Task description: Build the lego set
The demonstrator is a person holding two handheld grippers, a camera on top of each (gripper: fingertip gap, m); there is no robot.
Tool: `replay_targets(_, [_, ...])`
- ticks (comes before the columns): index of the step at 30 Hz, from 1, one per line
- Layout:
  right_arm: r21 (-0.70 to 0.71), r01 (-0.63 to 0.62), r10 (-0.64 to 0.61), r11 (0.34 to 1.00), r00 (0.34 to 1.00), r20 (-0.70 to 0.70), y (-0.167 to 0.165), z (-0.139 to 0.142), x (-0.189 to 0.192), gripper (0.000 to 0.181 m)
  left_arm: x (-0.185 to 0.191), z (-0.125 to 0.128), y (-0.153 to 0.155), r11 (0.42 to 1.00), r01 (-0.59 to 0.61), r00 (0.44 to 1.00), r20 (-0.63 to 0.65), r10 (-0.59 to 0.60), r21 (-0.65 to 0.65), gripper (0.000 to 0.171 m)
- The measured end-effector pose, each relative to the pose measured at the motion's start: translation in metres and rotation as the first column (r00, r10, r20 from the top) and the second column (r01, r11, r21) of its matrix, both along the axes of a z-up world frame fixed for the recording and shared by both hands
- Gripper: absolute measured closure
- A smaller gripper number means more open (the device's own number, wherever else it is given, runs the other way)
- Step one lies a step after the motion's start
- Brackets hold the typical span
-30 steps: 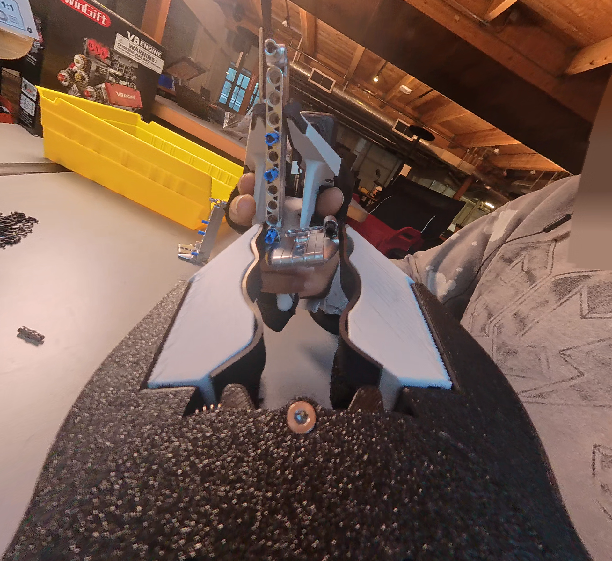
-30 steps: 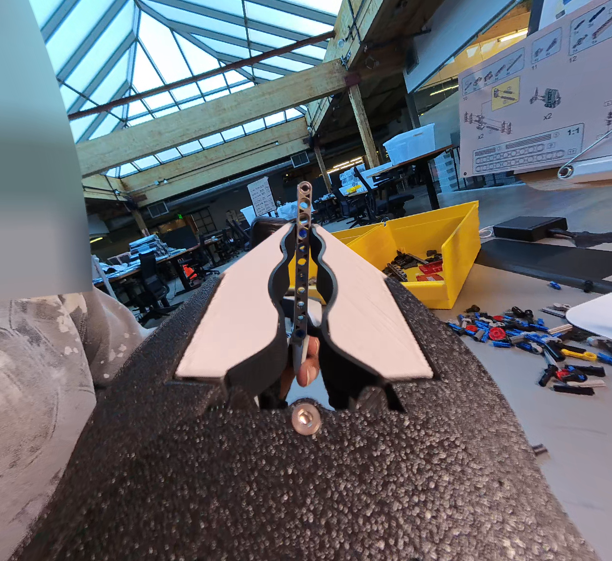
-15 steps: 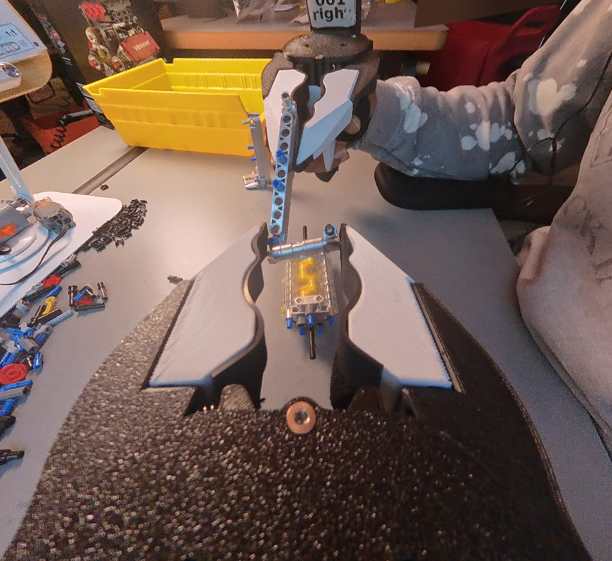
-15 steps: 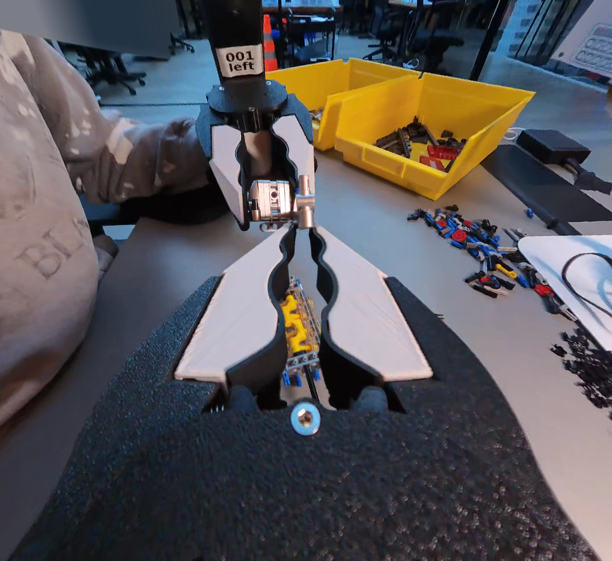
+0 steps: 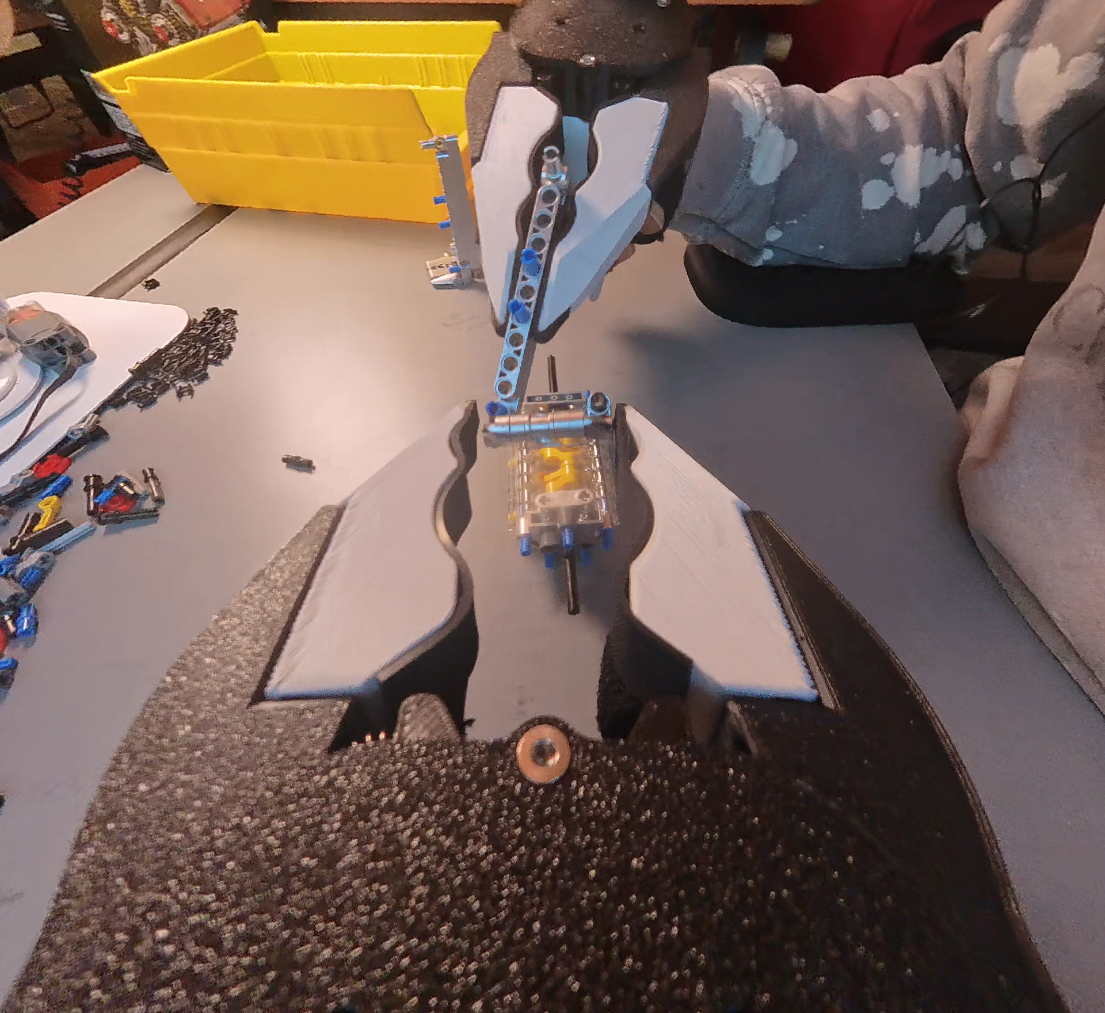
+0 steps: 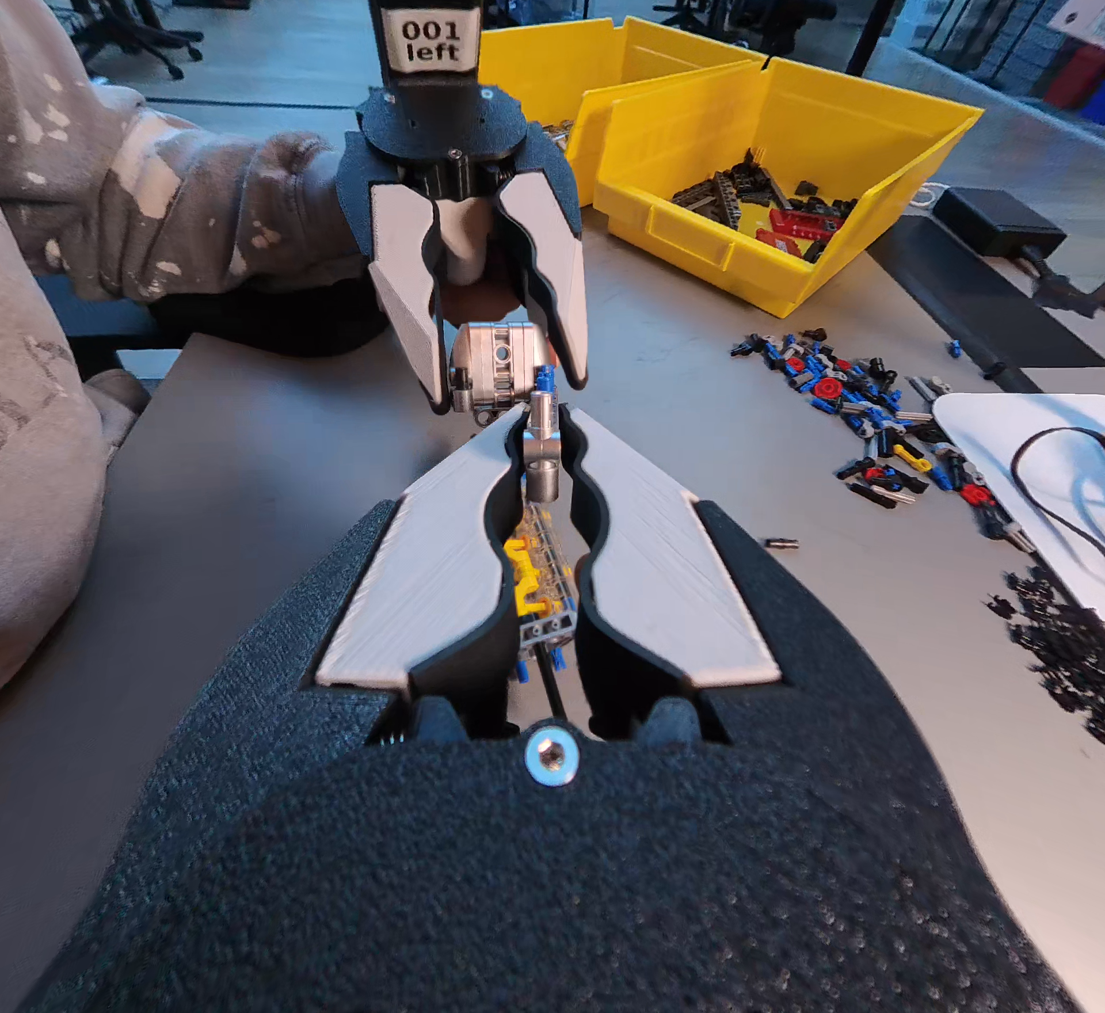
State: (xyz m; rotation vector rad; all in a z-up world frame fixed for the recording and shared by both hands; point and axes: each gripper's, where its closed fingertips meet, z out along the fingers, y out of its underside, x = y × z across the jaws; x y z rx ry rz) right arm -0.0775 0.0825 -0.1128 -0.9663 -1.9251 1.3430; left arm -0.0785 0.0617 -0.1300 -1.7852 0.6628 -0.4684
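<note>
My left gripper [image 5: 545, 416] is shut on a small grey block assembly [image 5: 547, 421] just above the table. A long grey beam with blue pins [image 5: 529, 290] meets that assembly at its lower end and leans up and away. My right gripper [image 6: 544, 416] is shut on this beam [image 6: 541, 446], seen edge-on. Each gripper faces the other: the right one shows in the left wrist view [image 5: 523, 329], the left one in the right wrist view [image 6: 508, 392], gripping the grey block [image 6: 499, 365]. A clear engine block with yellow crank [image 5: 562, 488] lies on the table below both grippers.
Yellow bins [image 5: 287, 147] [image 6: 777, 147] stand at the table's far edge, one with dark and red pieces. Loose small pieces [image 6: 855, 386] [image 5: 60, 506], a black pin pile [image 5: 179, 350] and a white board [image 6: 1046, 446] lie to one side. Another pinned beam [image 5: 454, 207] stands by the bin. Sleeved arms reach in. My left and right fingertips are right by each other.
Both grippers have swung down from pointing at the ceiling to just over the table. The grey block and beam now sit close above the engine block, with the beam leaning more.
</note>
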Motion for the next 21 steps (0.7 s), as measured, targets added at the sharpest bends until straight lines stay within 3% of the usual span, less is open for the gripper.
replay_targets(4, [-0.030, 0.059, -0.062, 0.998, 0.993, -0.104, 0.003, 0.020, -0.005, 0.174, -0.005, 0.012, 0.005, 1.000, -0.016, 0.987, 0.161, 0.016, -0.002, 0.117])
replay_targets(8, [-0.034, 0.074, -0.079, 0.997, 0.981, -0.176, -0.005, 0.030, -0.008, 0.174, 0.001, 0.026, 0.007, 1.000, -0.002, 0.959, 0.283, -0.006, 0.027, 0.121])
replay_targets(11, [-0.043, 0.058, -0.064, 0.997, 0.981, -0.183, -0.009, 0.031, -0.007, 0.174, 0.002, 0.028, 0.006, 0.999, 0.006, 0.961, 0.274, -0.016, 0.039, 0.134])
replay_targets(16, [-0.087, 0.034, -0.050, 0.996, 0.980, -0.193, -0.007, 0.032, -0.005, 0.174, 0.000, 0.029, 0.003, 0.999, 0.005, 0.968, 0.252, -0.019, 0.054, 0.136])
replay_targets(18, [-0.081, 0.036, -0.053, 0.996, 0.972, -0.229, -0.007, 0.037, -0.003, 0.174, -0.007, 0.037, 0.003, 0.999, -0.014, 0.944, 0.331, -0.002, 0.047, 0.139])
replay_targets(21, [0.014, 0.102, -0.094, 0.995, 0.952, -0.291, -0.001, 0.038, -0.006, 0.174, -0.022, 0.038, 0.007, 0.997, -0.022, 0.871, 0.488, 0.056, -0.075, 0.137])
